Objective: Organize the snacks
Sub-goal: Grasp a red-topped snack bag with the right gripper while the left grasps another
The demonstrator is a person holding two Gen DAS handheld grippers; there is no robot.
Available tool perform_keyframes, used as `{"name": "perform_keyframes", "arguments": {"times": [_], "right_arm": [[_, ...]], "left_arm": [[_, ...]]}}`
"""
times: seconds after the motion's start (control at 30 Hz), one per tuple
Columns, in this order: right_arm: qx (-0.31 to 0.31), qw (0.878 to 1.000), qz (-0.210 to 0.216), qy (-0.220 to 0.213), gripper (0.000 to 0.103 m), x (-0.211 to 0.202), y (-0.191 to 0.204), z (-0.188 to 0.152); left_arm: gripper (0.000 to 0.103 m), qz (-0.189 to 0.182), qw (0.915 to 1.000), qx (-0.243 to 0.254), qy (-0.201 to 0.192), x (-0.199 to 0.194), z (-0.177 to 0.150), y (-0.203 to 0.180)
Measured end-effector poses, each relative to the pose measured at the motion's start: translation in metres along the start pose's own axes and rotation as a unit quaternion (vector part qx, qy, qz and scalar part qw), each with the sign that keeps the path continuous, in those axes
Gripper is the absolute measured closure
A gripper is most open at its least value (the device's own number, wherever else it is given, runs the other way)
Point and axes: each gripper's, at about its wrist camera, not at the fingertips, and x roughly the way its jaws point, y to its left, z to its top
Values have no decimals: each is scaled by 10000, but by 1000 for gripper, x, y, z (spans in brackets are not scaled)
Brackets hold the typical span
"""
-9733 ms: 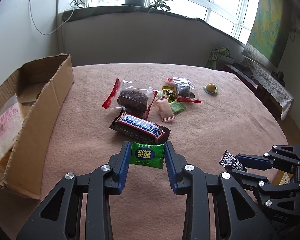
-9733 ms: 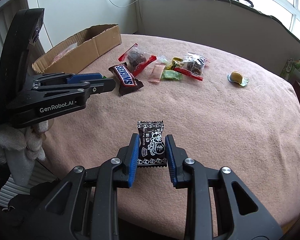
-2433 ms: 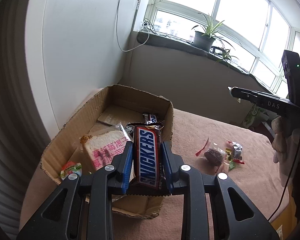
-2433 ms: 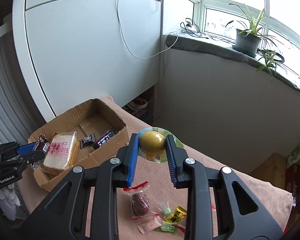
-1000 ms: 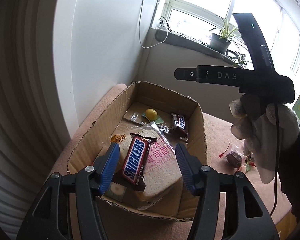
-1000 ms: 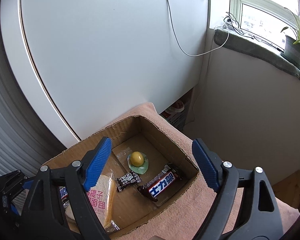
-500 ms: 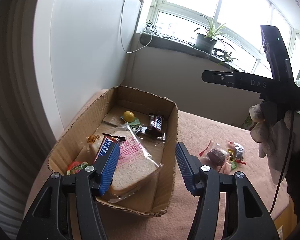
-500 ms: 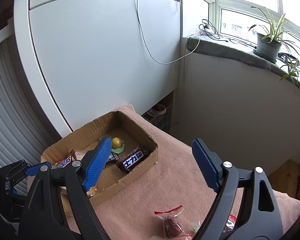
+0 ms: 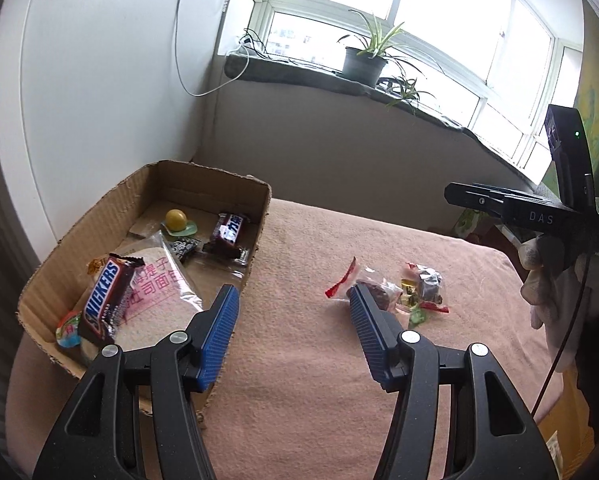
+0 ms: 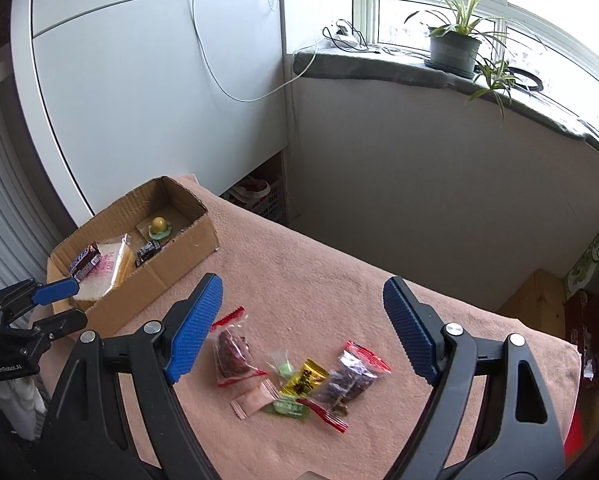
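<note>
ribbed blue pads on black plastic fingers, both pairs spread wide and holding nothing: left gripper [image 9: 293, 338] above the table's near edge beside the box, right gripper [image 10: 299, 330] hovering over the loose snacks. below, fuzzy pink blanket [image 10: 323, 280] covering the table. on it, close together, crinkly clear packet with red ends and a dark lump inside [image 10: 233, 352], second clear packet of dark pieces [image 10: 349, 384], small glossy yellow wrapper [image 10: 304, 378], pale pink sachet [image 10: 255, 398], flat green sachet [image 10: 288, 405], tiny clear wrapper with a green sweet [image 10: 285, 368]. further left, shallow corrugated cardboard box [image 9: 139, 196] with ragged torn rims, open at the top. inside: sliced bread in a clear bag with pink print [image 9: 161, 292], brown snickers bar [image 9: 107, 298] lying tilted on the bread, round yellow sweet on a green wrapper [image 9: 176, 220] at the far end, dark chocolate bar with white lettering [image 9: 228, 232] against the right wall, small black patterned sachet [image 9: 183, 246] between them, little round colourful packet [image 9: 68, 326] in the near corner. beyond, grey stone windowsill with potted spider plant [image 10: 455, 46].
</note>
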Motion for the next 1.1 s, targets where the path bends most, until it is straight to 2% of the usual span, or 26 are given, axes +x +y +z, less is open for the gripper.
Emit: {"name": "perform_keyframes", "arguments": {"times": [0.13, 0.33, 0.53, 0.83, 0.97, 1.1], "right_arm": [[307, 9990, -180, 273, 18, 3, -29, -20], [923, 9928, -216, 738, 18, 24, -56, -48], [1170, 9881, -157, 988, 18, 45, -61, -62], [1413, 9830, -71, 1172, 18, 61, -68, -73], [1362, 9827, -66, 1255, 27, 68, -66, -72], [1306, 9827, -88, 1312, 28, 73, -64, -74]], "left_arm": [[46, -100, 9999, 51, 106, 11, -1, -14], [46, -293, 9989, 46, 357, 33, -4, -32], [46, -481, 9966, 70, 658, 56, -8, -47], [46, -750, 9916, -305, 1005, 90, -4, -53], [46, -781, 9895, -449, 1131, 104, -4, -54], [46, -716, 9890, -468, 1204, 115, -3, -56]]}}
